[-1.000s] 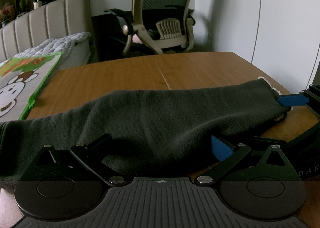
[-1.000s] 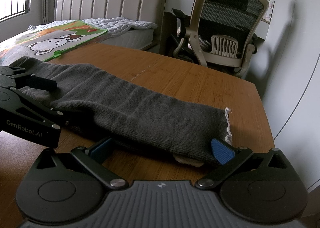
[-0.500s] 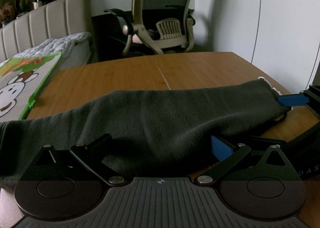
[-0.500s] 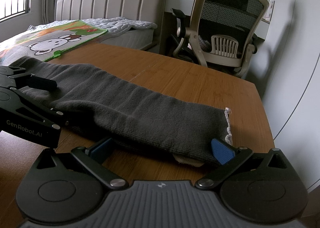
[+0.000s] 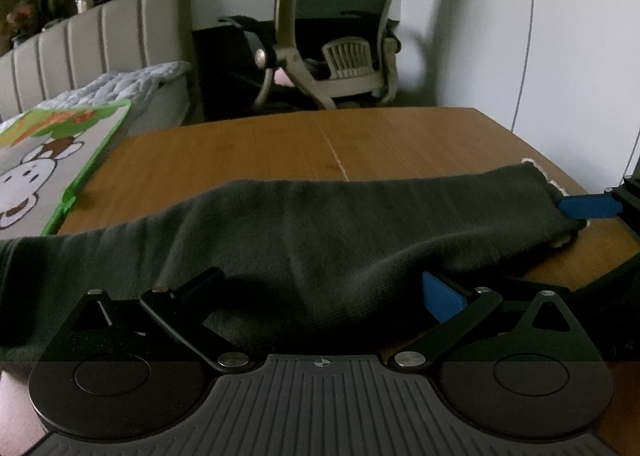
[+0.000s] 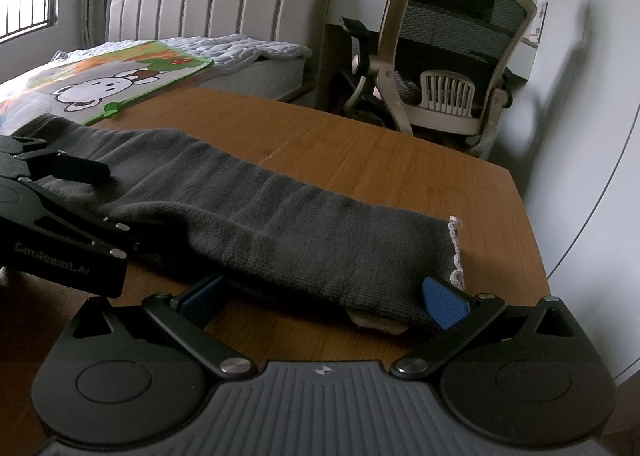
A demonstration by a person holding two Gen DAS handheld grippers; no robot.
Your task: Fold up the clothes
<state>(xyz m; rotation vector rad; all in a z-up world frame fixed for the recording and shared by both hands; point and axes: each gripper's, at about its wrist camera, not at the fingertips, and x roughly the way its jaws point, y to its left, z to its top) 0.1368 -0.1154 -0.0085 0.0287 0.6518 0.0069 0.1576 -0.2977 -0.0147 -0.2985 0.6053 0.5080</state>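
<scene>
A long dark grey knitted garment (image 5: 320, 228) lies in a folded strip across the wooden table (image 5: 320, 143); it also shows in the right wrist view (image 6: 280, 223). My left gripper (image 5: 320, 288) is open, its jaws wide apart at the near edge of the cloth, which lies between them. My right gripper (image 6: 324, 292) is open too, straddling the right end of the strip near its white crochet trim (image 6: 455, 252). The left gripper's body (image 6: 60, 223) shows at the left of the right wrist view.
The table (image 6: 400, 167) ends close on the right by a white wall. An office chair (image 6: 448, 67) stands behind the table. A bed with a cartoon blanket (image 6: 120, 79) lies at the left. A small tan tag (image 6: 376, 322) peeks from under the cloth.
</scene>
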